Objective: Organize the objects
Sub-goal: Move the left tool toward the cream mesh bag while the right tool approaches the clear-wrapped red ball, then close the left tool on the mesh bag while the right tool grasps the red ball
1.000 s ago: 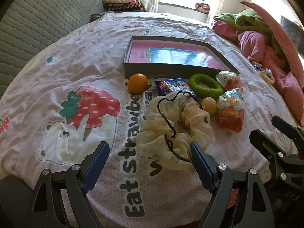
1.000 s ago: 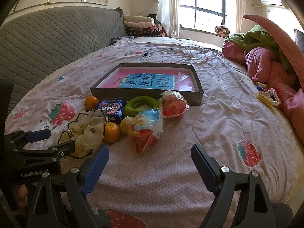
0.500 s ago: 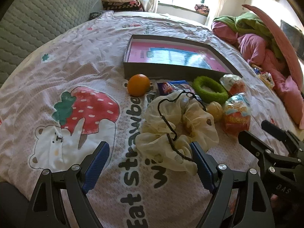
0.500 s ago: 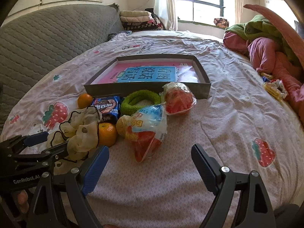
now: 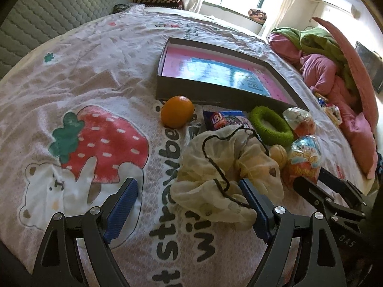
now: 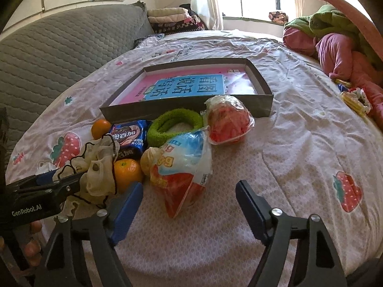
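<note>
My left gripper (image 5: 189, 203) stands open low over the bedsheet; the near end of a cream drawstring pouch (image 5: 222, 167) lies against its right finger. My right gripper (image 6: 189, 205) is closing, its pads apart from the tip of a blue-and-red snack bag (image 6: 184, 167) that lies between them. Behind are an orange (image 5: 177, 114), a second orange (image 6: 126, 172), a cookie packet (image 6: 130, 135), a green ring (image 6: 174, 123), a red snack bag (image 6: 227, 122) and a shallow dark box (image 6: 167, 110) with a pink bottom.
A grey quilted headboard (image 6: 59, 47) rises at the left. Pink and green bedding (image 6: 335, 43) is heaped at the right, with loose wrappers (image 6: 354, 100) beside it. Folded blankets (image 6: 172, 19) lie at the far end. A person's fingers (image 6: 31, 248) show at the lower left.
Both grippers have come forward and down towards the items, which now look larger. The right gripper's fingers have drawn a little closer together.
</note>
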Tool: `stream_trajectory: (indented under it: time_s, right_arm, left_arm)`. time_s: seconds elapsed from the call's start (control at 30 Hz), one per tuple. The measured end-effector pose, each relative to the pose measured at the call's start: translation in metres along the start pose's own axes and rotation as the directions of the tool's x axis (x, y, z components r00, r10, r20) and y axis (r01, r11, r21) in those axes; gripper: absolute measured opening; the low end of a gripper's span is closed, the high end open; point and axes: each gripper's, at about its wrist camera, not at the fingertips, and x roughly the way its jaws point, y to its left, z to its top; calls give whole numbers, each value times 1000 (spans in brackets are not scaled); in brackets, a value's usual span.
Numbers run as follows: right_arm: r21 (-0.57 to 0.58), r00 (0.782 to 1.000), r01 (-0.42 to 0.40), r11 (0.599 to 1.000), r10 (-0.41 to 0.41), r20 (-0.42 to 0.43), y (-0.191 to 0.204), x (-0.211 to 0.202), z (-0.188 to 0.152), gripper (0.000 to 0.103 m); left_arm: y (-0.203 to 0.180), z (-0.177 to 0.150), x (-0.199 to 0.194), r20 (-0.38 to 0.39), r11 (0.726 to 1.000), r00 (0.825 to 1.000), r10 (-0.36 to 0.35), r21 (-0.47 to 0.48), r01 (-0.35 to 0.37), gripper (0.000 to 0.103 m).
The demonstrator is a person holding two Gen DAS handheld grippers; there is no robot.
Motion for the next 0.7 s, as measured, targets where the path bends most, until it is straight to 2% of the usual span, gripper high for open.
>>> stream_trajectory:
  time_s: [0.27, 0.4, 0.5, 0.57, 0.7]
  right_arm:
    - [-14, 1000, -4, 1000, 4, -14, 1, 11, 0, 72]
    - [-26, 1000, -10, 1000, 10, -6, 2, 13, 0, 66]
    - [-33, 1000, -11, 999, 10, -12, 2, 18, -1, 61]
    - [-42, 1000, -12, 999, 12, -9, 4, 19, -1, 55]
    - [-44, 1000, -17, 999, 17, -2, 3, 20, -1, 55]
  left_arm:
    - [2, 4, 11, -4, 999, 999, -41, -10, 41, 86]
    - [-1, 4, 13, 0, 999, 999, -45, -2, 45, 82]
    - [-3, 3, 14, 3, 999, 999, -49, 10, 49, 59]
    - [-4, 3, 15, -9, 997, 997, -79, 7, 79, 55]
    - [-4, 2, 16, -14, 995, 995, -97, 11, 97, 47]
